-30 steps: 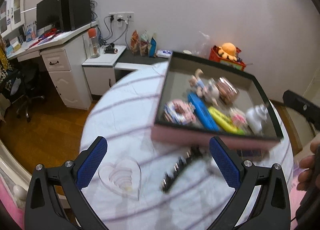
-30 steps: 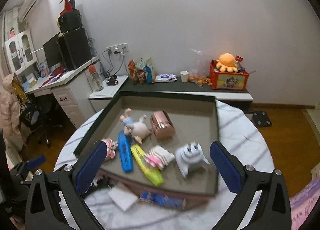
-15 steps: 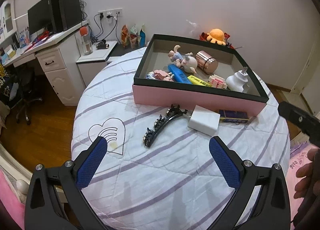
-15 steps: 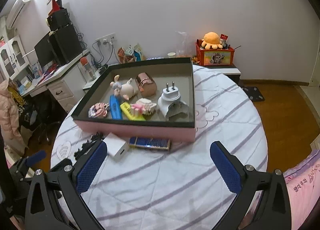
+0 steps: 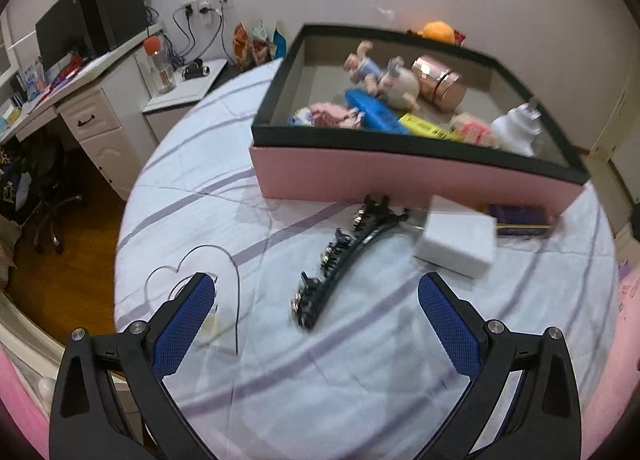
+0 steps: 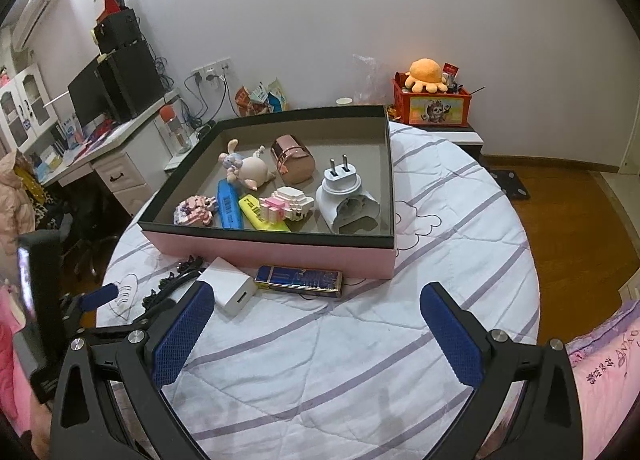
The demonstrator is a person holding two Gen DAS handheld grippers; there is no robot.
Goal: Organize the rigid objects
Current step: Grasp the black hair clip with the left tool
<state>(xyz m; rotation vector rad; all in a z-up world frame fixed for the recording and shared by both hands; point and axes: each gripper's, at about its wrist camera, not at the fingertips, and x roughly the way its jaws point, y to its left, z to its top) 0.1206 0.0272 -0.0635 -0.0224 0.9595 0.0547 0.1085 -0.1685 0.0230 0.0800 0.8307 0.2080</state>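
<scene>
Round table (image 6: 460, 260) under a white cloth with lilac stripes

A pink-walled, black-rimmed tray (image 6: 280, 250) sits toward the table's far edge. Just before its near wall lie a black hair clip (image 5: 344, 260) on the left, a white charger block (image 6: 232, 290) touching the clip's far end, and a blue-and-gold flat box (image 6: 299, 280) against the wall; heart and cloud outlines are printed on the cloth.

Box (image 6: 280, 250): pink outside, black rim, grey-brown floor. Inside it, a blue bar (image 6: 229, 209), yellow bar (image 6: 260, 212) and rose-gold cylinder (image 6: 292, 158) (metallic sheen). At 6 o'clock of the box lay a white charger (image 6: 232, 290) and black hair clip (image 5: 344, 260). Cover (image 6: 360, 360): white, purple-striped.
</scene>
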